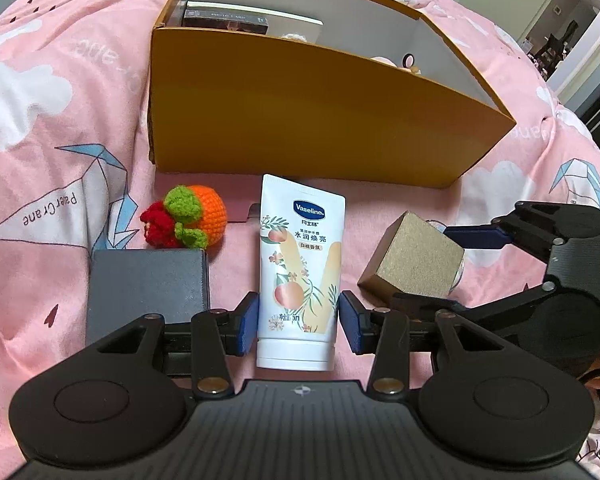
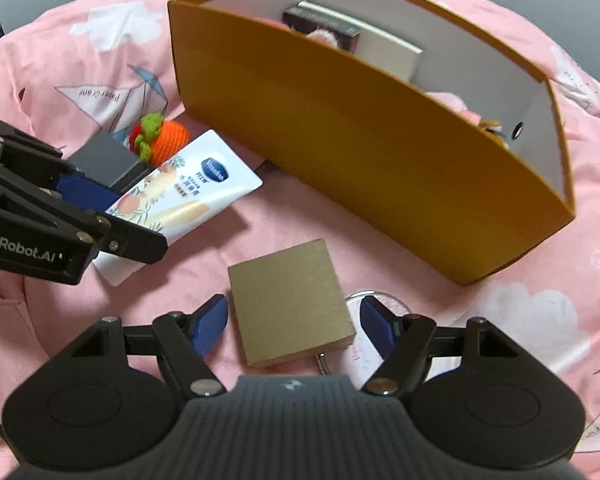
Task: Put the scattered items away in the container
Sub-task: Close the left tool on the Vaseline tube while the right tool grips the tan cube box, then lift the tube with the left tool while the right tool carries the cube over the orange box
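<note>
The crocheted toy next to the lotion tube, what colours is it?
The crocheted toy is orange with green leaves and a red part, clearest in the left wrist view.

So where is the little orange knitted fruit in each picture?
Left wrist view: the orange knitted fruit sits left of centre, left of the white lotion tube, just in front of the yellow box.
Right wrist view: it is upper left, behind the tube, near the box's left corner.
Shared landmark: the yellow box.
</note>
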{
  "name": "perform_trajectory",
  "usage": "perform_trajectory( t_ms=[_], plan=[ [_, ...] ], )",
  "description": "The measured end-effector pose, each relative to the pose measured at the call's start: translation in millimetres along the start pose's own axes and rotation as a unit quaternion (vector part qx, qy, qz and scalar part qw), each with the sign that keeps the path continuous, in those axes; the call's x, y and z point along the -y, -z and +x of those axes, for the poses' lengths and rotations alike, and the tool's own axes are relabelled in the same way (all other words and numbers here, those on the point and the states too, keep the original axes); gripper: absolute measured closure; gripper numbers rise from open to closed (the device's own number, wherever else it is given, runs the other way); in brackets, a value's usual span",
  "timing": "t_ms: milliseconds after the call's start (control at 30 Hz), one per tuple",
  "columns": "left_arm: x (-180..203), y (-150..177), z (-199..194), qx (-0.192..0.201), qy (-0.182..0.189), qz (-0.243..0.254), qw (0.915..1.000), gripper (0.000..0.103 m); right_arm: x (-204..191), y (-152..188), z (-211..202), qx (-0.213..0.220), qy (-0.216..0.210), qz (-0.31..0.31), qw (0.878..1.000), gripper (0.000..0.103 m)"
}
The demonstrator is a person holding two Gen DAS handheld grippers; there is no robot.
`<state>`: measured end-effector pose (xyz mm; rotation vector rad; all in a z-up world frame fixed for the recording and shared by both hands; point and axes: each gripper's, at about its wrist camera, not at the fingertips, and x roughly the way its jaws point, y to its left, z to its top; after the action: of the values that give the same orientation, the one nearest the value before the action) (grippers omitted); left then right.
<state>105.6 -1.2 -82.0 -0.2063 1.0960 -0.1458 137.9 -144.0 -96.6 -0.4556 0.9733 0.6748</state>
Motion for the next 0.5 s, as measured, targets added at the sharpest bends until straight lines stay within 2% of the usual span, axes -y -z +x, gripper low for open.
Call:
perform_trajectory(
  t_ms=[67,100,300,500],
  plan=[
    [0.3,-0.1,-1.5,0.003,-0.002,0.001,1.0,0.053,-2.4,0.4,2.0,-0.002,0.001,0.002,1.0,0.03],
    [0.3,-0.1,-2.3,0.005,-0.002,0.001,1.0,0.053,-1.9,0.4,3.2,-0.004,0.002,0.004,1.0,0.034],
    [3.3,-0.7,-10.3,0.014,0.003,0.004,0.9999,0.053,2.6,1.3,1.6,-0.003,-0.001,0.029,1.0,0.036],
    [7.7,-4.8,-25.5,0.033,0.01,0.006,0.9994,0.054,12.6,1.9,-19.4,0.019,-0.023,0.08,0.996,0.037]
  ],
)
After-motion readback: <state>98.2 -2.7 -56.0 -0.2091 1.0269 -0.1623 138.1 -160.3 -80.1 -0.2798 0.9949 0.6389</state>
